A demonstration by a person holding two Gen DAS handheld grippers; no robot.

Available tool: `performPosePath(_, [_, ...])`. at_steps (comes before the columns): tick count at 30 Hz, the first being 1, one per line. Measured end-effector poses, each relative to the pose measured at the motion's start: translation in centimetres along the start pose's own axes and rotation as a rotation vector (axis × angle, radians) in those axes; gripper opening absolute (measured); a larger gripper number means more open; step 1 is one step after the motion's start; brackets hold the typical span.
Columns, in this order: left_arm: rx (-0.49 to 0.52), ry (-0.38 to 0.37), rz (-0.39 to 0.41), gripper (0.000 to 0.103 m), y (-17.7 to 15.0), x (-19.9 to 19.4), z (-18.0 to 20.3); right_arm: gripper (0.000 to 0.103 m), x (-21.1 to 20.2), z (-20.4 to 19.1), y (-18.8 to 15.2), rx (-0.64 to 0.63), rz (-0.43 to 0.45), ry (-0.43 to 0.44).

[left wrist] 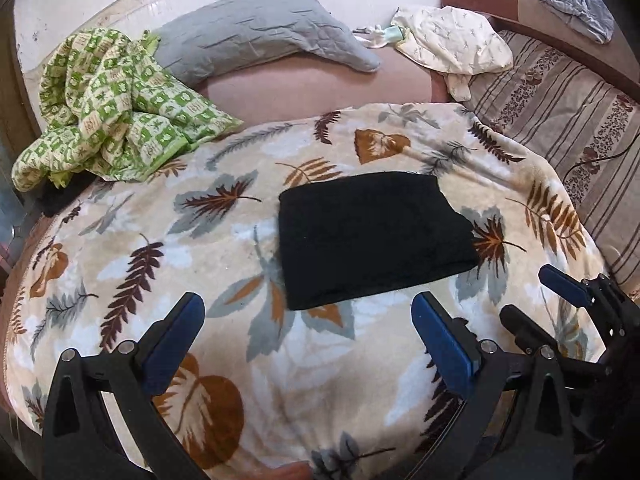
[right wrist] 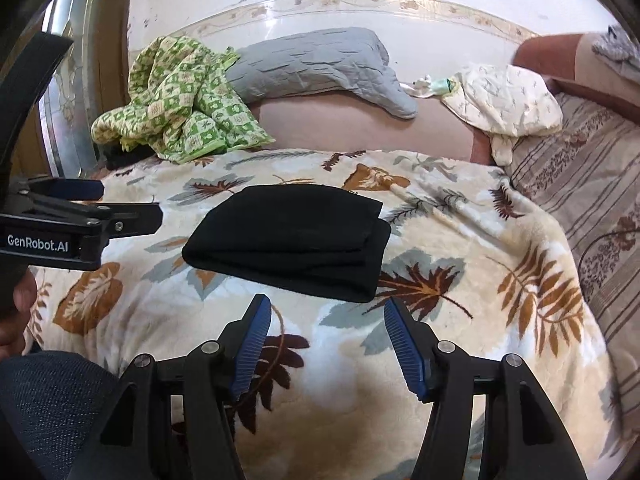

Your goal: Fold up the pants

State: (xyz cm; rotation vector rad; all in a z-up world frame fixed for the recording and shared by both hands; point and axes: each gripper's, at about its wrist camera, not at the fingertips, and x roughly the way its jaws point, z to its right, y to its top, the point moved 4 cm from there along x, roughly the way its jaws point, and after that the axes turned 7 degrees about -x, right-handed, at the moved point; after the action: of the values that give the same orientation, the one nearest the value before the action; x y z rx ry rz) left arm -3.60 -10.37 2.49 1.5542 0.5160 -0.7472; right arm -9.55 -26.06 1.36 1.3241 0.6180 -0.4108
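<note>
The black pants (left wrist: 372, 236) lie folded into a compact rectangle on the leaf-print blanket (left wrist: 200, 240). They also show in the right wrist view (right wrist: 292, 240), in stacked layers. My left gripper (left wrist: 308, 312) is open and empty, held just short of the pants' near edge. My right gripper (right wrist: 327, 316) is open and empty, just in front of the pants' near right corner. The right gripper's blue finger also shows at the right edge of the left wrist view (left wrist: 564, 286). The left gripper shows at the left of the right wrist view (right wrist: 80, 216).
A crumpled green checked quilt (left wrist: 116, 108) lies at the back left. A grey pillow (left wrist: 264, 28) and a cream pillow (left wrist: 452, 40) lie at the back. A striped floral sheet (left wrist: 568, 120) covers the right side. Grey clothes (left wrist: 580, 8) rest on the brown headboard.
</note>
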Motion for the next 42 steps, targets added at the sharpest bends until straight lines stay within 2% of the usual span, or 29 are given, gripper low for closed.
performPosePath(3, [0.002,-0.048,-0.024,0.103,-0.2,0.6,0.6,0.061,-0.3,0.0,-0.1,-0.007,-0.009,-0.03])
performPosePath(6, [-0.016,-0.141,-0.09,0.103,-0.4,1.9,1.4,0.066,-0.7,0.1,-0.3,-0.023,-0.026,-0.076])
performPosePath(9, [-0.001,-0.169,-0.112,0.103,-0.4,3.2,2.1,0.066,-1.9,0.3,-0.7,-0.046,-0.029,-0.117])
performPosePath(13, [0.026,-0.192,-0.071,0.103,-0.3,3.7,2.6,0.071,-3.7,1.9,-1.7,-0.034,-0.037,-0.186])
performPosePath(17, [0.034,-0.228,0.029,0.103,0.4,3.5,2.1,0.075,-4.9,3.8,-2.2,0.049,-0.035,-0.221])
performPosePath(20, [0.002,-0.272,0.014,0.103,0.4,4.3,1.3,0.077,-4.8,4.5,-2.3,0.096,-0.038,-0.224])
performPosePath(23, [-0.054,-0.317,-0.051,0.103,-0.2,5.4,0.4,0.077,-4.1,4.1,-2.4,0.08,-0.058,-0.231])
performPosePath(30, [-0.043,-0.313,-0.066,0.103,-0.6,6.1,1.0,0.081,-4.6,1.7,-3.5,-0.025,-0.095,-0.282])
performPosePath(34, [-0.006,-0.306,-0.065,0.103,-0.7,6.0,1.6,0.082,-5.0,1.5,-4.0,-0.025,-0.114,-0.309])
performPosePath(38, [-0.027,-0.311,-0.048,0.103,-0.6,5.7,0.9,0.083,-5.3,1.6,-3.4,-0.014,-0.099,-0.362])
performPosePath(42, [-0.027,-0.3,-0.028,0.103,-0.5,5.9,0.5,0.091,-5.6,3.0,-3.2,0.044,-0.099,-0.421])
